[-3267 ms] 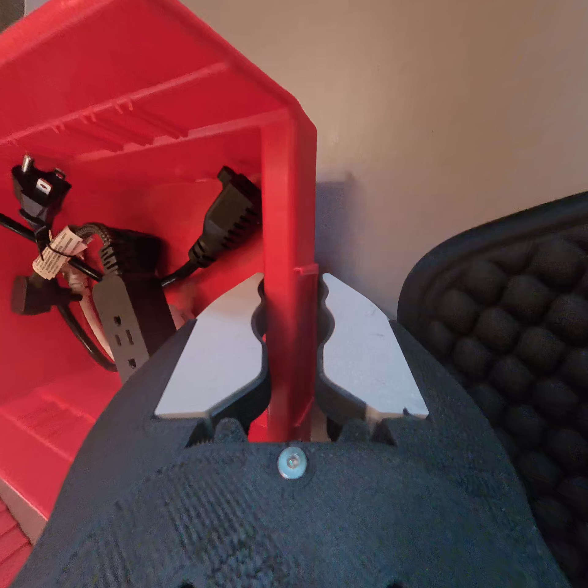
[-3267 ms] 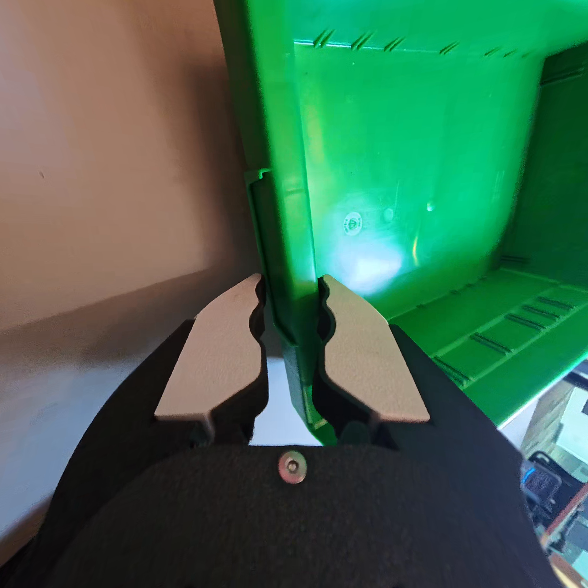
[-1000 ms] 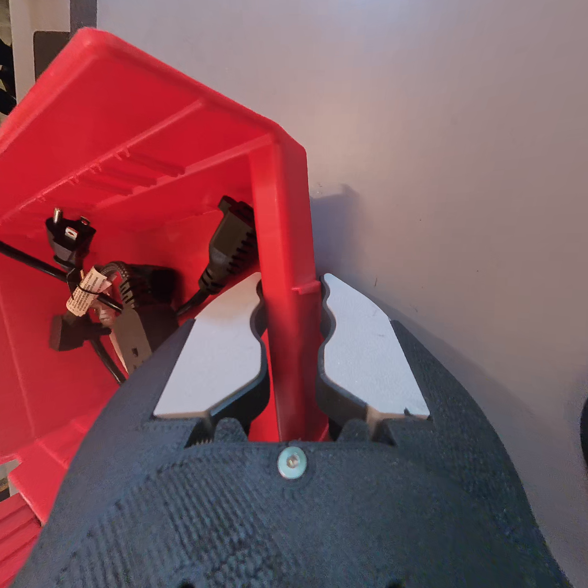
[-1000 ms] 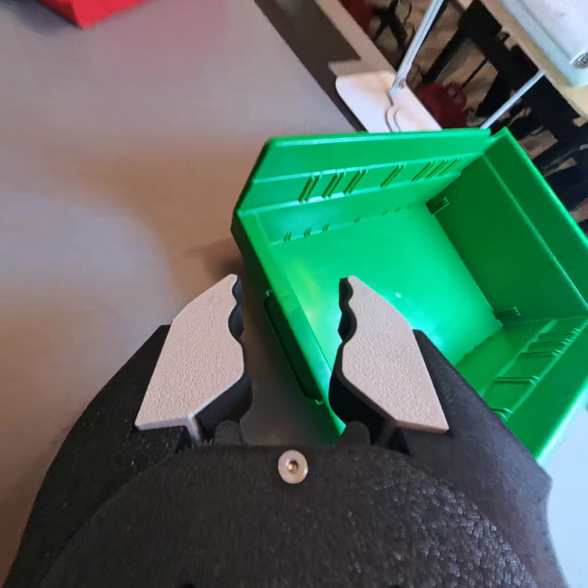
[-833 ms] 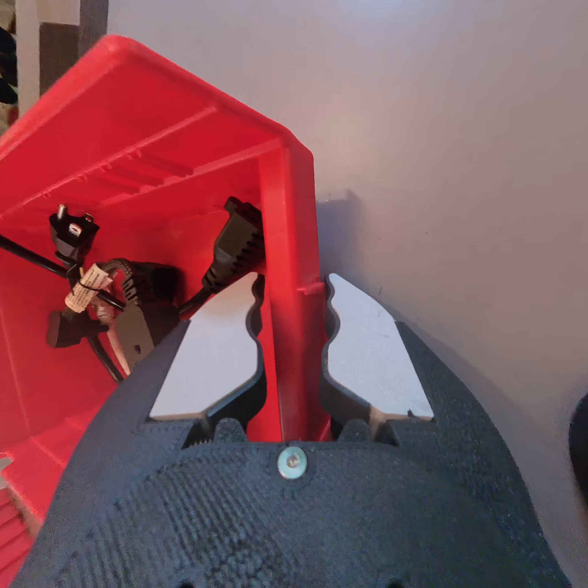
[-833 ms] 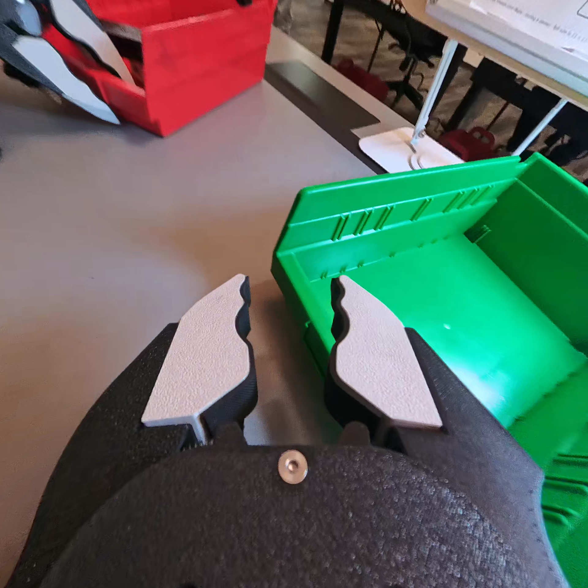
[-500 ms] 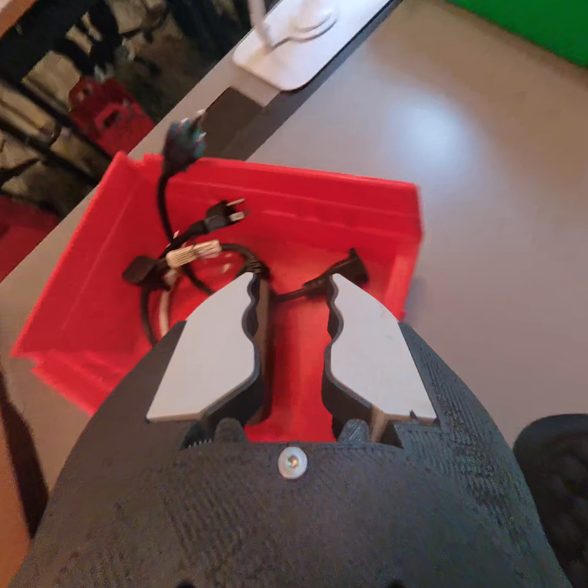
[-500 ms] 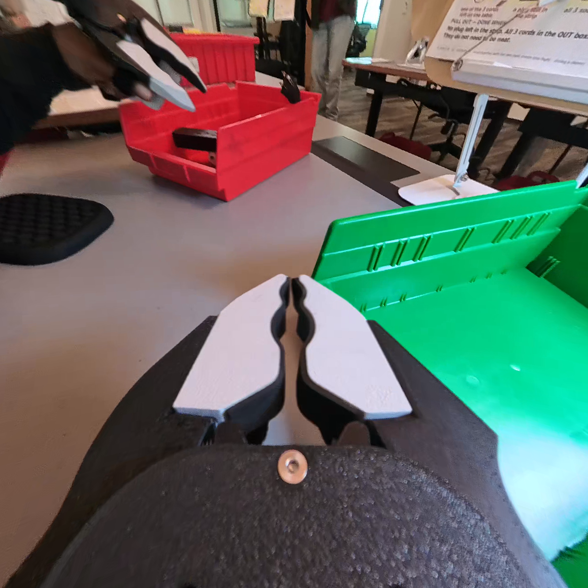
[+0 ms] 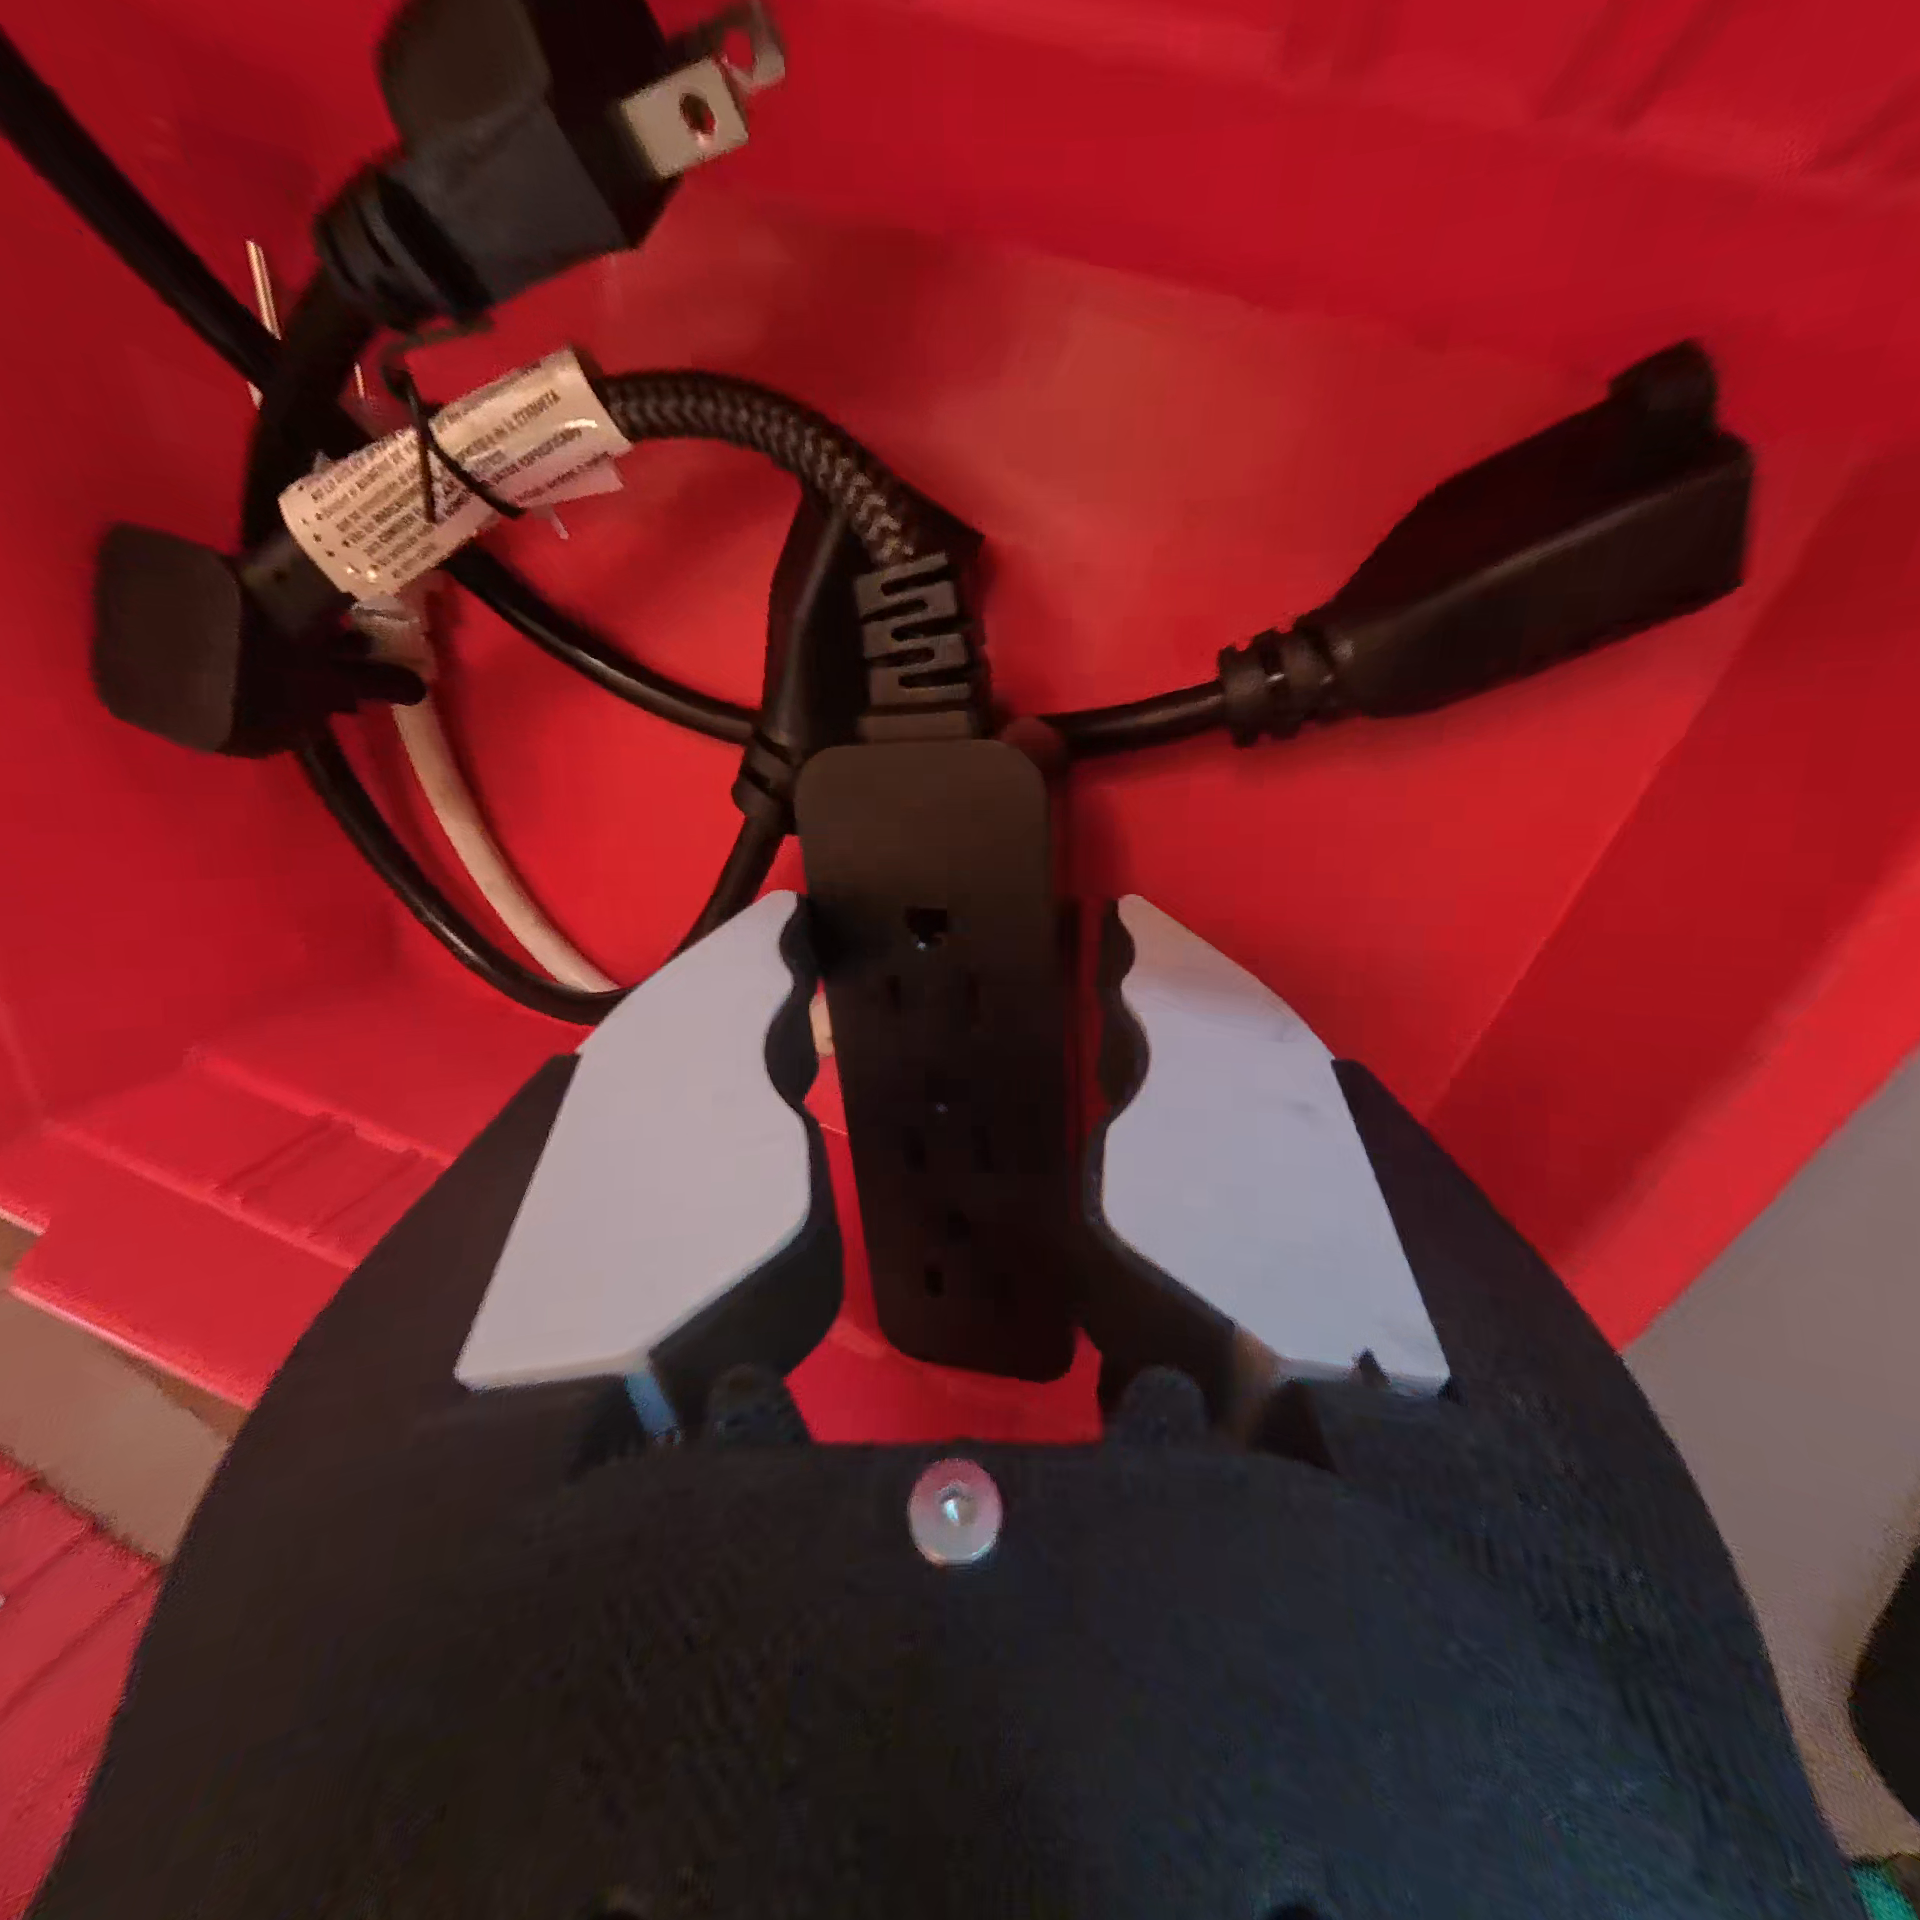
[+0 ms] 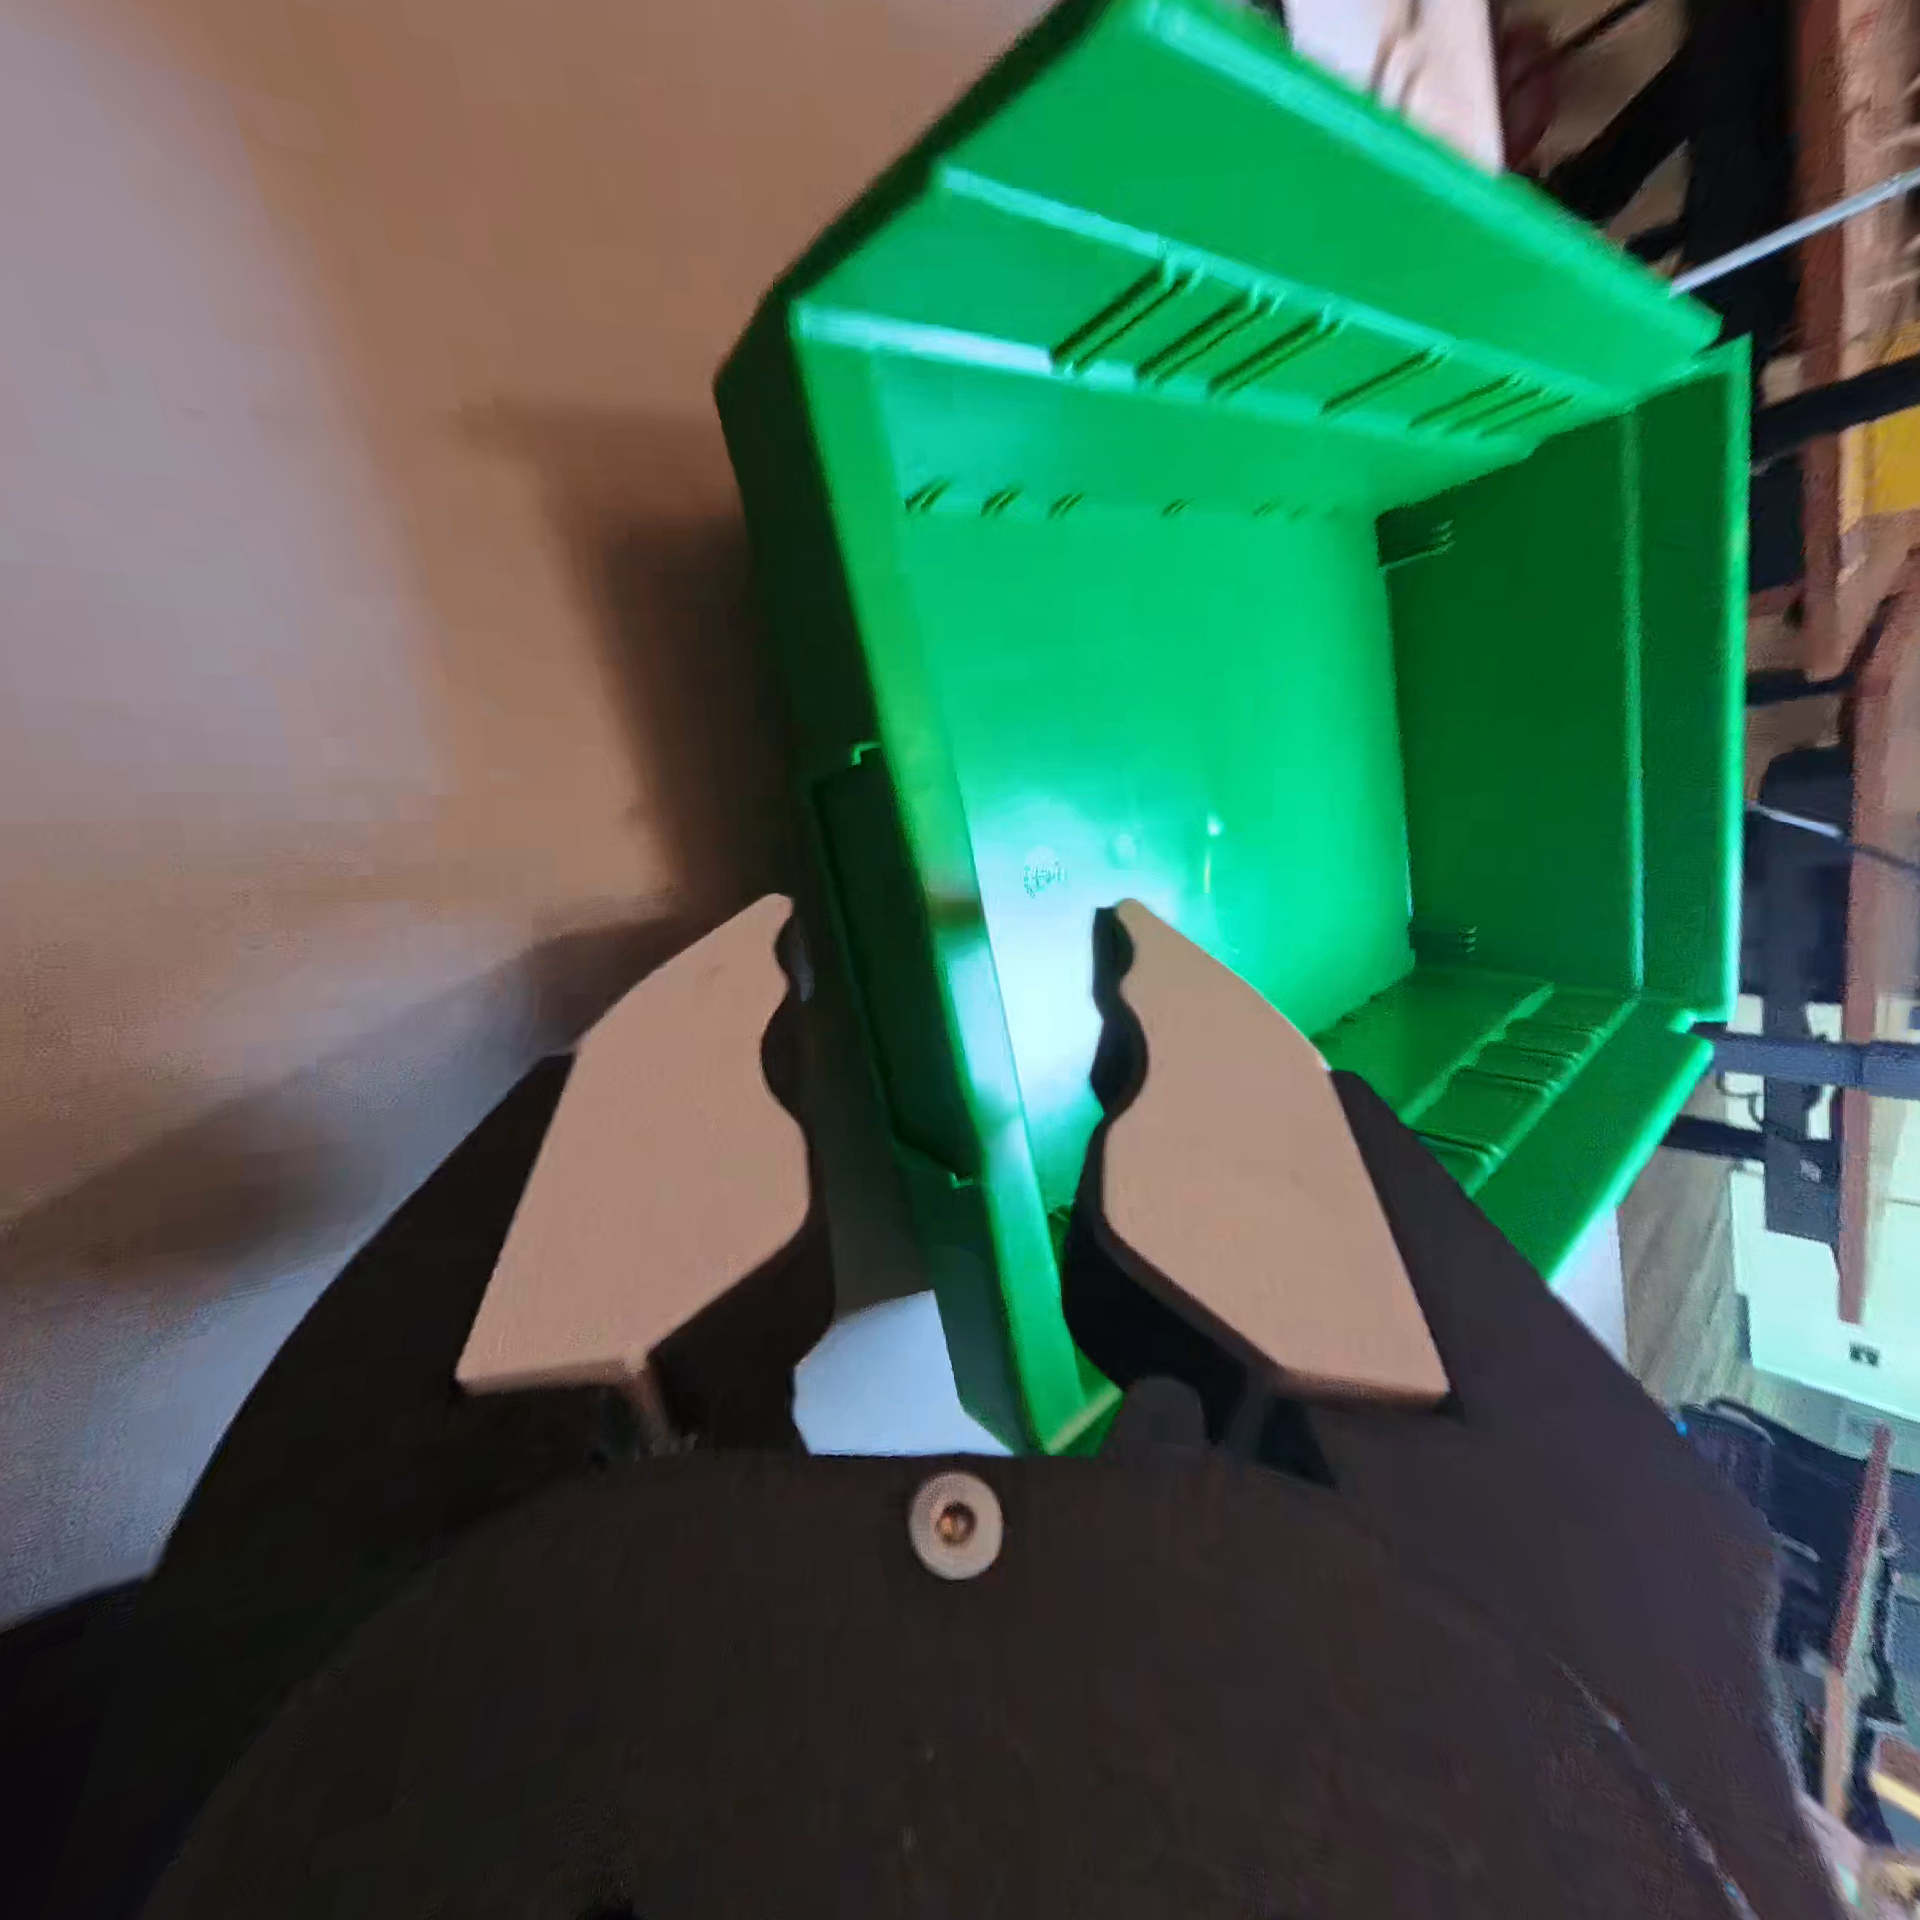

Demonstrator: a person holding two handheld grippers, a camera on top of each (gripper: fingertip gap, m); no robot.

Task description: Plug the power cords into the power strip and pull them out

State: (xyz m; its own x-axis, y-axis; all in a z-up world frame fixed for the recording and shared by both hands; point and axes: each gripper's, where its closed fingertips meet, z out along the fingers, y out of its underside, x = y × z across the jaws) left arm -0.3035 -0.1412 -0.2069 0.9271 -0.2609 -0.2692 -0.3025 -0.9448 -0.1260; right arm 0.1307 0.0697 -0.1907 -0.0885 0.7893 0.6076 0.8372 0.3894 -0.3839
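Inside the red bin (image 9: 1403,260) lie tangled black cords (image 9: 644,686) around a black power strip (image 9: 940,1049), sockets up. Left gripper (image 9: 948,935) jaws straddle the strip, open, whether touching is unclear. Right gripper (image 10: 943,925) jaws stand open astride the wall of the empty green bin (image 10: 1507,727).

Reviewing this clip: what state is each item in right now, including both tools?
Left tool: open, fingers straddling the power strip.
Power strip: in the red bin, nothing plugged in.
Power cords: loose in a tangle, unplugged.
Red bin: holding strip and cords.
Right tool: open, astride the green bin's wall.
Green bin: empty.
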